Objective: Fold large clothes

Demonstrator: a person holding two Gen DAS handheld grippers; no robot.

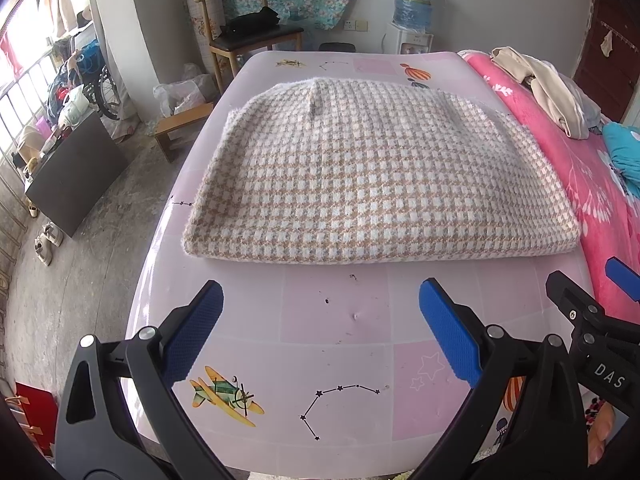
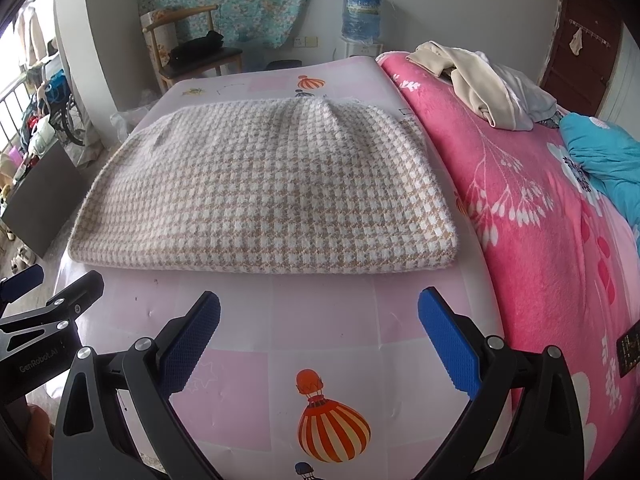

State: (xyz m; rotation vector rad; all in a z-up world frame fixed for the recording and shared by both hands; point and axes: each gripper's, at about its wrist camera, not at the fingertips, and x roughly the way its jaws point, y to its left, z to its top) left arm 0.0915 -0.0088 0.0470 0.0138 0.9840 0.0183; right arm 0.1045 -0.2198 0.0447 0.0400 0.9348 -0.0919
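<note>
A beige-and-white houndstooth garment [image 1: 360, 168] [image 2: 268, 196] lies folded into a thick rectangle on the pink patterned table [image 1: 340, 328] [image 2: 320, 344]. My left gripper [image 1: 320, 312] hovers open just short of the garment's near folded edge, with nothing between its blue pads. My right gripper [image 2: 320, 320] is also open and empty, in front of the same edge and further right. The right gripper's fingers [image 1: 622, 276] show at the right border of the left wrist view. The left gripper's fingers [image 2: 24, 280] show at the left border of the right wrist view.
A bed with a pink floral blanket [image 2: 540, 200] runs along the table's right side, with cream clothes [image 2: 472, 76] and a teal cloth [image 2: 604, 152] on it. A wooden chair [image 1: 248, 36] and a water dispenser [image 1: 412, 12] stand behind. The floor at left holds a dark board [image 1: 76, 172] and shoes [image 1: 48, 240].
</note>
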